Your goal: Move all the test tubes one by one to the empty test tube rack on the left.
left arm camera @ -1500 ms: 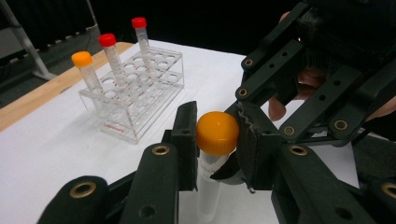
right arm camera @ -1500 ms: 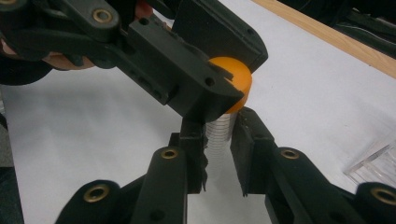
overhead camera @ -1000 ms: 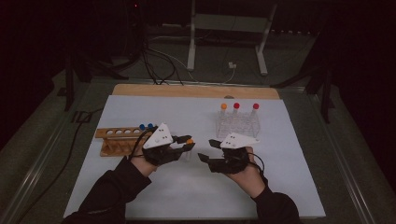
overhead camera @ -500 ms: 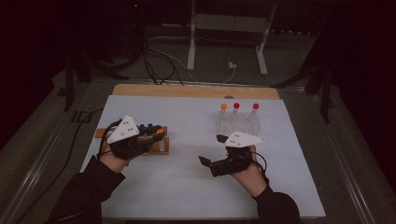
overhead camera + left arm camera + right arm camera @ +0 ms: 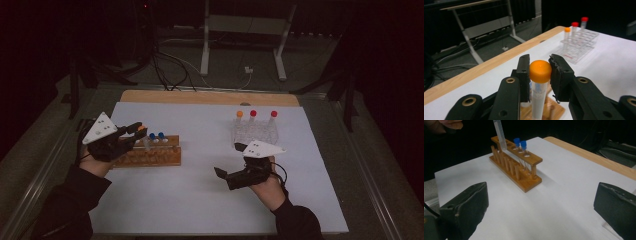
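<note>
Our left gripper [image 5: 134,131] has carried the tube [image 5: 538,100] leftward to the wooden rack [image 5: 150,156], jaws clamped on its orange cap above a clear, printed body, while our right gripper [image 5: 231,161] has just been opening, empty.

The orange-capped tube [image 5: 539,82] is a slim clear tube with a rounded orange cap, standing nearly upright at the lower centre of the left gripper view, its cap clamped between two black pads. In the high view it sits at the left of the frame, over the left end of the wooden rack [image 5: 150,156]. In the right gripper view its lower tip hangs tilted just above the rack's top rail at the upper left.
</note>
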